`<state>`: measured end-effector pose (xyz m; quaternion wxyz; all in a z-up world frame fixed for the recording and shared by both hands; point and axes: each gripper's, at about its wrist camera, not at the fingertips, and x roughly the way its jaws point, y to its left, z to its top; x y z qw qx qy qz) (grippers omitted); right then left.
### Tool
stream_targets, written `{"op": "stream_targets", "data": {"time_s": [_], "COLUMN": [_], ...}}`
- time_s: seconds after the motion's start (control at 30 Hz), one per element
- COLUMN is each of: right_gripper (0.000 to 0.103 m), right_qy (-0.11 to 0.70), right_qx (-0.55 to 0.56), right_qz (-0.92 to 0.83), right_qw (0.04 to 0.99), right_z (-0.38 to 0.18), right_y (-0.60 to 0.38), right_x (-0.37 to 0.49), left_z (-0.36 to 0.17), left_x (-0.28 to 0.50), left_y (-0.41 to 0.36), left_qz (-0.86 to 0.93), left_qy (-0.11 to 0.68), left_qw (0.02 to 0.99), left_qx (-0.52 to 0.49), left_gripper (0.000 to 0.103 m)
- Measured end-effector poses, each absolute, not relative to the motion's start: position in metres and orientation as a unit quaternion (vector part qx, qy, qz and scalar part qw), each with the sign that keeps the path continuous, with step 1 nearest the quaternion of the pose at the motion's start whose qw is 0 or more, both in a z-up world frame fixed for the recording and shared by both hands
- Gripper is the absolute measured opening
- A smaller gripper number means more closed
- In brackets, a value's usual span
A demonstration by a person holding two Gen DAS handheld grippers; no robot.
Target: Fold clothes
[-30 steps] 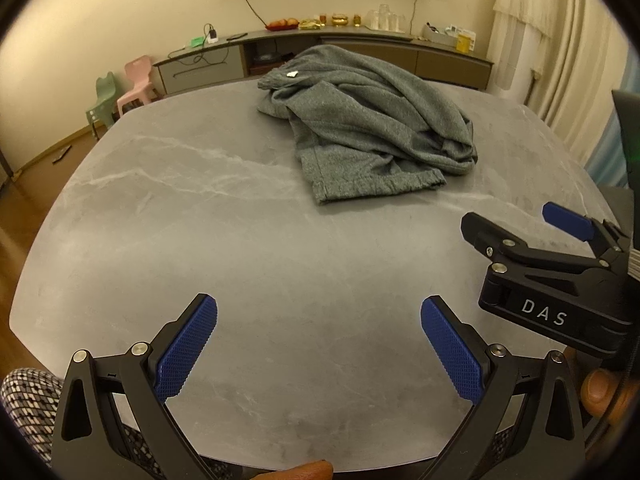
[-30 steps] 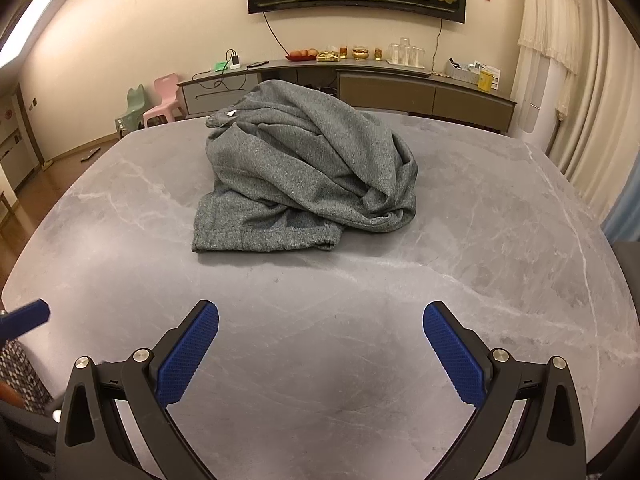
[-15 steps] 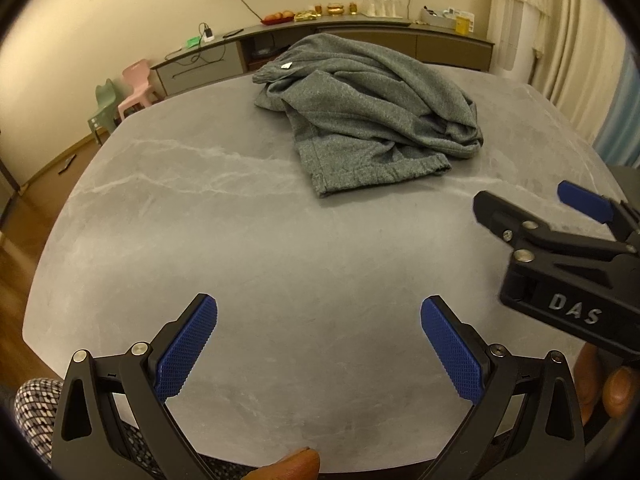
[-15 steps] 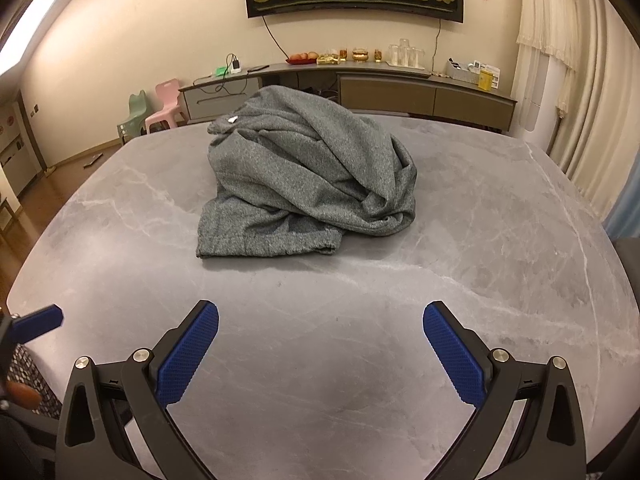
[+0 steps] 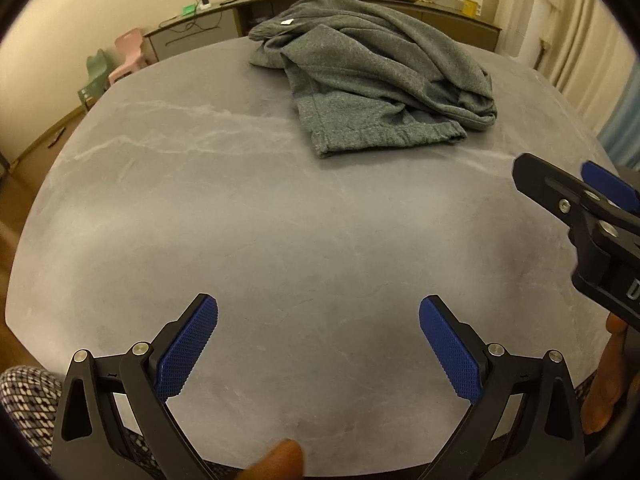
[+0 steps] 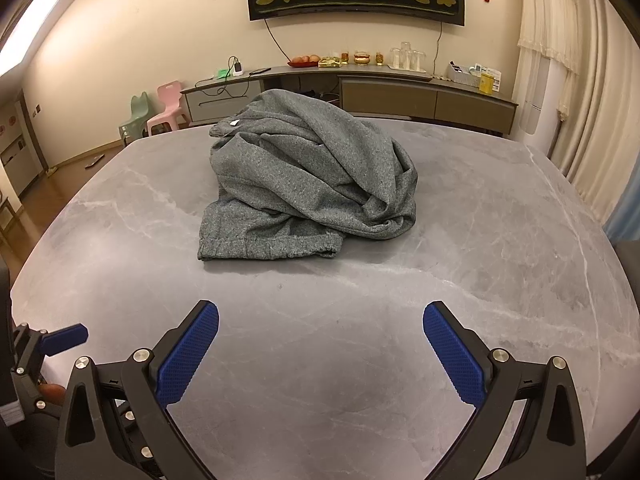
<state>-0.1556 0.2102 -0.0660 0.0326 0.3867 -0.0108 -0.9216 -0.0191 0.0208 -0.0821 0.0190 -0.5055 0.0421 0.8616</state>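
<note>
Looking along my left gripper [image 5: 318,344], I see its blue pads [image 5: 186,354] spread wide with nothing between them, held over the bare near part of the grey marble table [image 5: 240,220]. My right gripper [image 6: 320,350] is the same: fingers spread apart, empty, above the table's near edge. Neither one touches the cloth.

I use the grey sweatshirt [image 6: 308,184] as my landmark. It lies in a crumpled heap on the far half of the table, well apart from both grippers. Its ribbed hem [image 6: 268,248] lies flat on the side nearest me, and a small white label [image 6: 235,122] shows at the far top of the heap. From the left view the sweatshirt [image 5: 372,76] sits ahead and a little to the right, and the right gripper [image 5: 592,208] enters at the right edge, nearer me than the heap.

Behind the sweatshirt a long low cabinet [image 6: 400,96] runs along the wall, with glasses and small items on top. To the left of the sweatshirt, off the table, stand a pink stool [image 6: 170,106] and a green stool [image 6: 136,118]. Part of a thumb [image 5: 280,460] shows at the bottom edge of the left view.
</note>
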Motion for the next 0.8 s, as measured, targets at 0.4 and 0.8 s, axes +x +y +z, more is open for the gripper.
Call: {"op": "stream_targets", "data": {"time_s": [0.4,0.8], "right_gripper": [0.011,0.076], "right_qy": [-0.034,-0.033], "right_qx": [0.417,0.441], "right_qz": [-0.907,-0.896], "right_qw": [0.054,0.034], "right_z": [-0.079,-0.077], "right_y": [0.218,0.236], "right_x": [-0.162,-0.275], "left_z": [-0.078,-0.08], "left_x": [-0.024,-0.199], "left_y": [0.019,0.026], "left_qz": [0.872,0.873], "left_qy": [0.049,-0.006], "left_qw": [0.016,0.015], "left_qx": [-0.487,-0.488], "left_gripper": [0.005,0.087]}}
